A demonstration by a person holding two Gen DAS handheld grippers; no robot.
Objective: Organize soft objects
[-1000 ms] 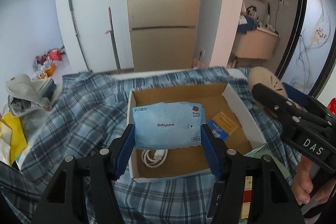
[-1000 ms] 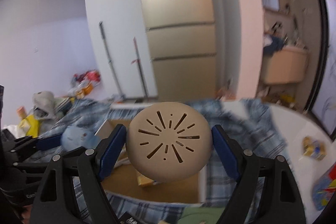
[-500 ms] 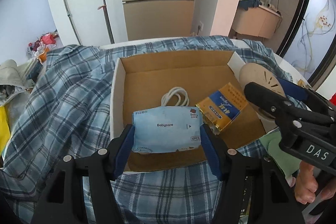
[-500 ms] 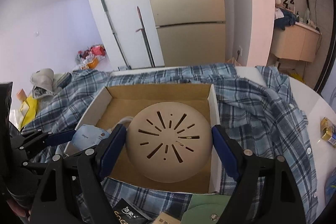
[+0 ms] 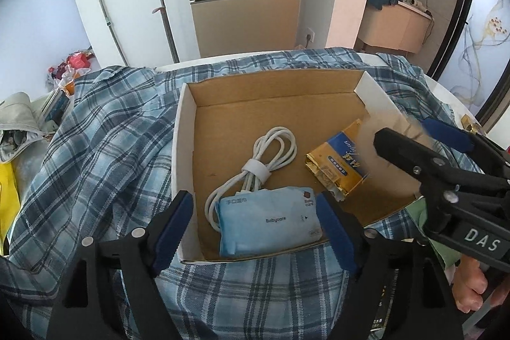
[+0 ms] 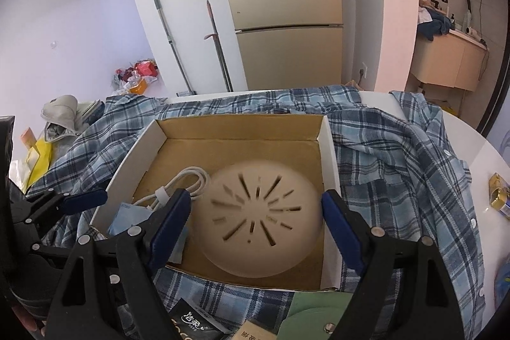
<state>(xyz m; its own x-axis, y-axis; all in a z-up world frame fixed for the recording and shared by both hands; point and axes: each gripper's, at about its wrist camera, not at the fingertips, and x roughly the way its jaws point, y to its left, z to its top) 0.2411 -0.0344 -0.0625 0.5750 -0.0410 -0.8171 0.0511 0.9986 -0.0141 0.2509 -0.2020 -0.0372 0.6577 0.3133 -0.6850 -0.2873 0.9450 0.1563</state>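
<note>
The blue wipes pack (image 5: 269, 222), soft and slightly puffed with "Babycare" printed on its front, lies flat at the near edge inside the cardboard box (image 5: 373, 91), partly over a coiled white cable (image 5: 255, 168). The left gripper (image 5: 255, 223) has its jaws spread either side of the pack, not squeezing it. A gold and blue packet (image 5: 338, 164) lies next to the cable. In the right wrist view, the beige round cushion (image 6: 259, 212), domed with slits radiating from its middle, sits in the box's right half between the right gripper (image 6: 256, 220) jaws, which stand open beside it. The box rests on a blue plaid shirt (image 5: 105, 155)
</note>
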